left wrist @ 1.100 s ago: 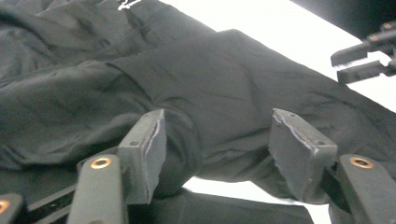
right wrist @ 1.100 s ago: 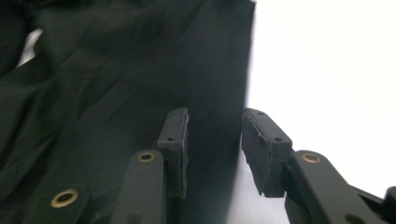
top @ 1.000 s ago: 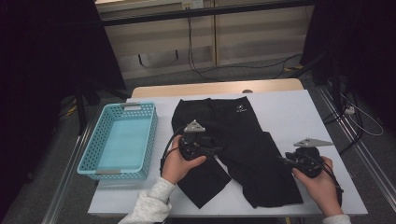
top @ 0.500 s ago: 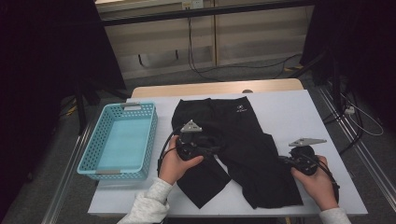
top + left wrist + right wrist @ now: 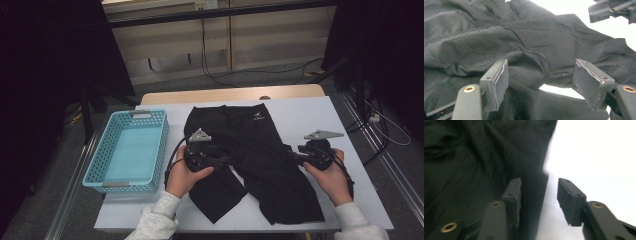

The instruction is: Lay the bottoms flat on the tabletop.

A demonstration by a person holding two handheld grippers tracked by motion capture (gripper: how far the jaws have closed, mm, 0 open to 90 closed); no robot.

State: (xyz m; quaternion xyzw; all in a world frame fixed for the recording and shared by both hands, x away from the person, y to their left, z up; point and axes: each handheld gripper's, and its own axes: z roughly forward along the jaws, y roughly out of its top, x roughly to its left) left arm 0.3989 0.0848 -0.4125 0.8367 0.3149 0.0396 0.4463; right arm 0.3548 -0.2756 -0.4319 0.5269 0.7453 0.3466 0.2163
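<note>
A pair of black trousers (image 5: 255, 145) lies flat on the white table (image 5: 310, 115), waistband at the far side and legs toward me. My left gripper (image 5: 227, 159) rests on the left leg near the crotch. Its jaws have just been opening and stand wide around a raised fold of the trousers (image 5: 529, 67), without pressing it. My right gripper (image 5: 292, 156) is at the outer edge of the right leg. Its jaws have just been opening too, and the edge of the trousers (image 5: 534, 190) lies loose between them. In the left gripper view, the right gripper (image 5: 614, 10) appears at top right.
A turquoise plastic basket (image 5: 105, 172) with nothing in it stands at the table's left end. Bare white tabletop lies to the right of the trousers. Cables trail on the floor behind the table.
My right hand has moved up the right leg's outer edge, away from me, and its jaws have spread. The left hand has stayed in place on the left leg.
</note>
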